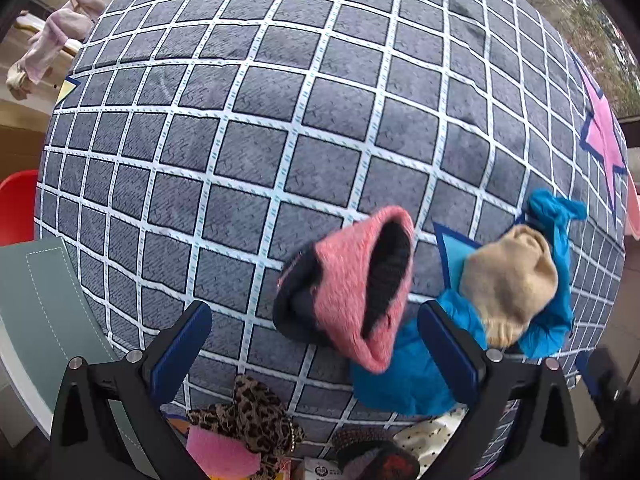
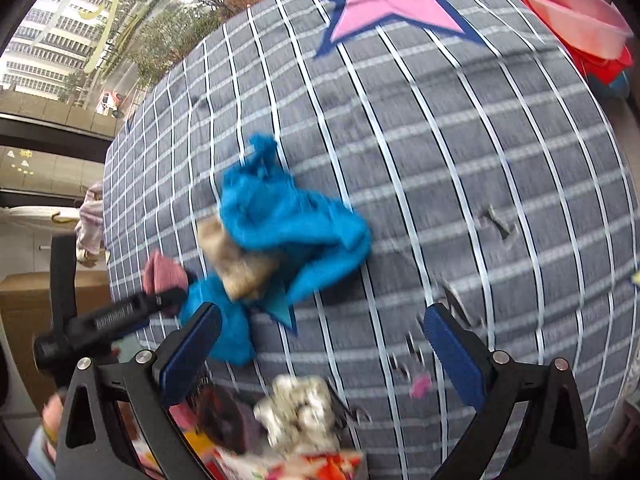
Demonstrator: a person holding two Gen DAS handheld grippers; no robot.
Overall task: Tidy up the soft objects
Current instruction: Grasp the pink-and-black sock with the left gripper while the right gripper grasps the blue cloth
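A pink knit hat with a dark lining [image 1: 356, 284] lies on the grey checked bedspread [image 1: 256, 128], just ahead of my open, empty left gripper [image 1: 316, 328]. A beige knit hat [image 1: 510, 280] rests on a crumpled blue cloth [image 1: 404, 372] to its right. In the right wrist view the blue cloth [image 2: 288, 224] and beige hat [image 2: 236, 260] lie ahead-left of my open, empty right gripper [image 2: 320, 336]; the pink hat [image 2: 162, 272] and the left gripper's body [image 2: 104, 320] show at left. This view is motion-blurred.
A leopard-print fabric piece [image 1: 248, 416], a pink pad [image 1: 220, 452] and more soft items lie at the near bed edge. A white patterned item [image 2: 298, 408] lies near the right gripper. Pink and red basins [image 2: 576, 20] stand far right. A grey-green surface [image 1: 36, 300] is left.
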